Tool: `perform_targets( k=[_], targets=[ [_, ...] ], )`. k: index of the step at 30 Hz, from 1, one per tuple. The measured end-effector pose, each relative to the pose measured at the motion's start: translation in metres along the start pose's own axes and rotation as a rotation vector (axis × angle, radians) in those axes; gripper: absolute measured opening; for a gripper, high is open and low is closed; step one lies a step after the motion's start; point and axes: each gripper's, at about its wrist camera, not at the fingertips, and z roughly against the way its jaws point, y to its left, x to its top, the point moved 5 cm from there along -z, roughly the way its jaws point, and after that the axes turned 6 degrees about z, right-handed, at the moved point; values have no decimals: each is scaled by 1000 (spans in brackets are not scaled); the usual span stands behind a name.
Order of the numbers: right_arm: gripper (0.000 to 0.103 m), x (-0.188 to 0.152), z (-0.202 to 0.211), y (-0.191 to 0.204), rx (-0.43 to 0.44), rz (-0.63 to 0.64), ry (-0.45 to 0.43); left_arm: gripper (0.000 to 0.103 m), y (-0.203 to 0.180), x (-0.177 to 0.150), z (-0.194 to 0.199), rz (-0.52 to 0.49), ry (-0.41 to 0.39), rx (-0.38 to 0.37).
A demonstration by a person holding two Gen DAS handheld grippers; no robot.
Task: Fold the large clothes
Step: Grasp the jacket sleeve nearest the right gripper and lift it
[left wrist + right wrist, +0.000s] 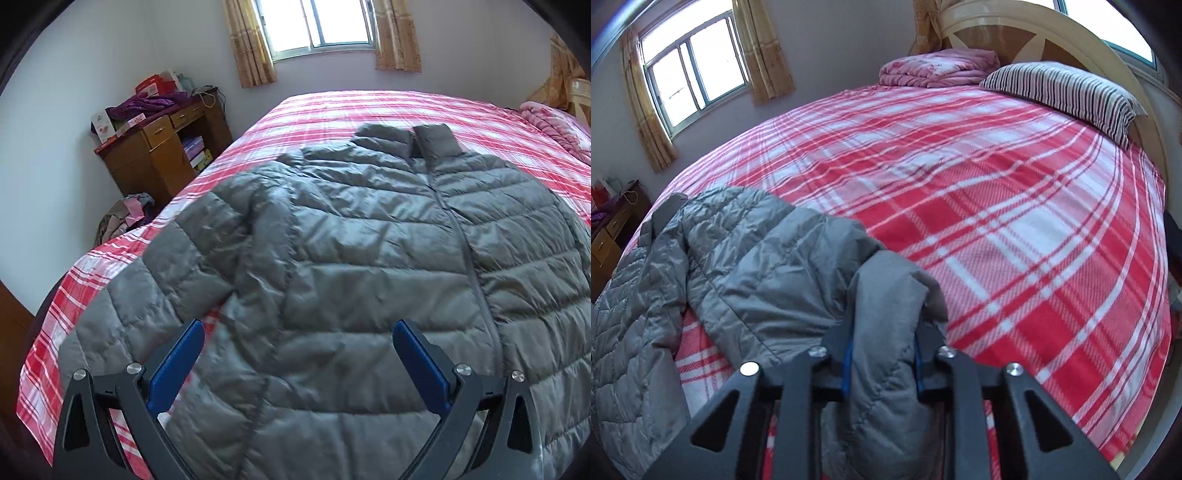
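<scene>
A grey quilted puffer jacket (369,251) lies front up on the red plaid bed (332,110), collar at the far end, zipper closed. Its left sleeve (173,266) lies along the body's left side. My left gripper (298,332) is open and empty, hovering over the jacket's lower left part. In the right wrist view my right gripper (884,332) is shut on the cuff of the jacket's right sleeve (886,295) and holds it lifted above the bed (1015,221). The rest of the jacket (635,295) lies to its left.
A wooden desk (162,147) with clutter stands left of the bed, with a heap of clothes (125,218) on the floor below. A folded pink blanket (934,66) and a striped pillow (1067,92) lie by the headboard (1034,26). Curtained windows are on the far wall.
</scene>
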Motion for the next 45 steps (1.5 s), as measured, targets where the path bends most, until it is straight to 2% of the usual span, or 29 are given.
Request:
perform_targets(
  k=[4, 8, 14, 19, 26, 34, 41, 44, 45],
  targets=[
    [20, 25, 2, -2, -20, 26, -33, 102, 19, 13, -5, 23, -3, 22],
    [19, 60, 11, 16, -15, 73, -93, 102, 47, 31, -10, 55, -17, 55],
    [18, 116, 42, 82, 25, 212, -218, 102, 92, 51, -21, 105, -29, 104],
    [18, 140, 59, 168, 89, 360, -276, 102, 124, 55, -35, 141, -21, 137],
    [18, 124, 52, 283, 172, 564, -283, 102, 168, 50, -62, 189, 17, 184],
    [17, 74, 12, 397, 251, 759, -214, 102, 196, 40, -84, 182, 31, 239],
    [18, 22, -34, 452, 263, 841, -152, 102, 198, 26, -104, 183, 78, 232],
    [28, 4, -54, 461, 261, 854, -125, 102, 188, 23, -101, 168, 84, 211],
    [54, -1, -58, 463, 267, 855, -116, 102, 186, 24, -98, 165, 80, 203]
  ],
)
